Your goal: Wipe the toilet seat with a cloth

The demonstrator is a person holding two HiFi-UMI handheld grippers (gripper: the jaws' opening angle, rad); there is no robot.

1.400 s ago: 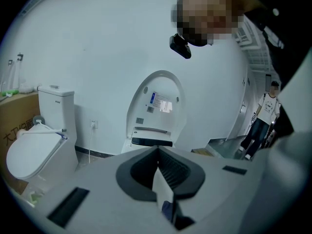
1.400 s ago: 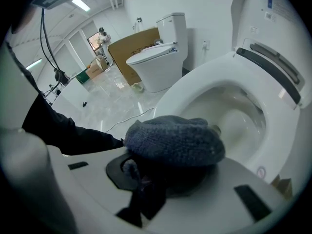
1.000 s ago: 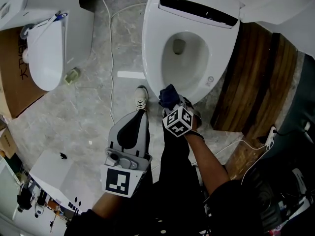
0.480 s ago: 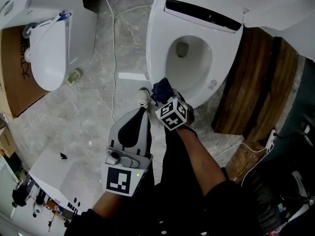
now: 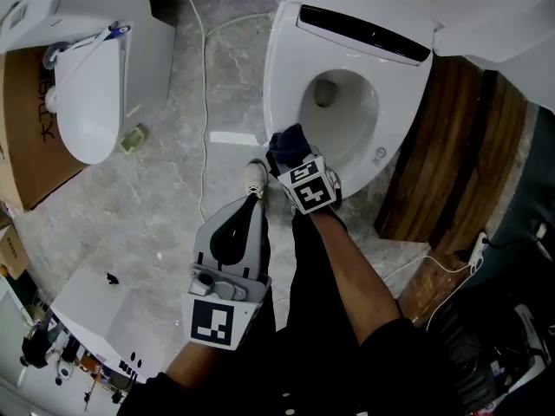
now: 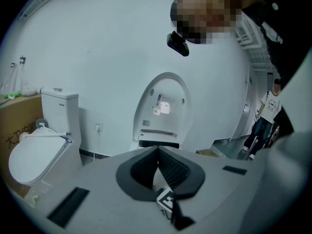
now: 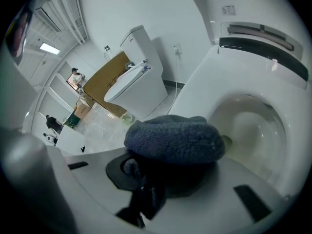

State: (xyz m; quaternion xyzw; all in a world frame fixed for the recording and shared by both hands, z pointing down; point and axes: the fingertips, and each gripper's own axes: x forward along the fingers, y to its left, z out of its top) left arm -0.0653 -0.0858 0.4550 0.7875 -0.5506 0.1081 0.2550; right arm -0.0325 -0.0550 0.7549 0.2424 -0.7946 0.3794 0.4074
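Fingers, left: on my left gripper [image 6: 158,161] they are pressed together with nothing between them.
Fingers, right: my right gripper [image 5: 300,170] is clamped on the cloth [image 7: 173,138], which bunches up over the tips.
Cloth: dark blue, resting on the front left rim of the toilet seat [image 5: 279,85], right at the edge of the bowl [image 5: 342,111].
Risk: the wad likely touches by a small patch only, so a pass could leave streaks. If I push too far inward, the cloth could slide over the rim into the bowl.
Pose, left: held low and back over the floor [image 5: 165,189] near my shoe [image 5: 253,178], well apart from the seat.
Pose, right: arm stretched forward and down, marker cube facing up, fingers angled onto the rim.
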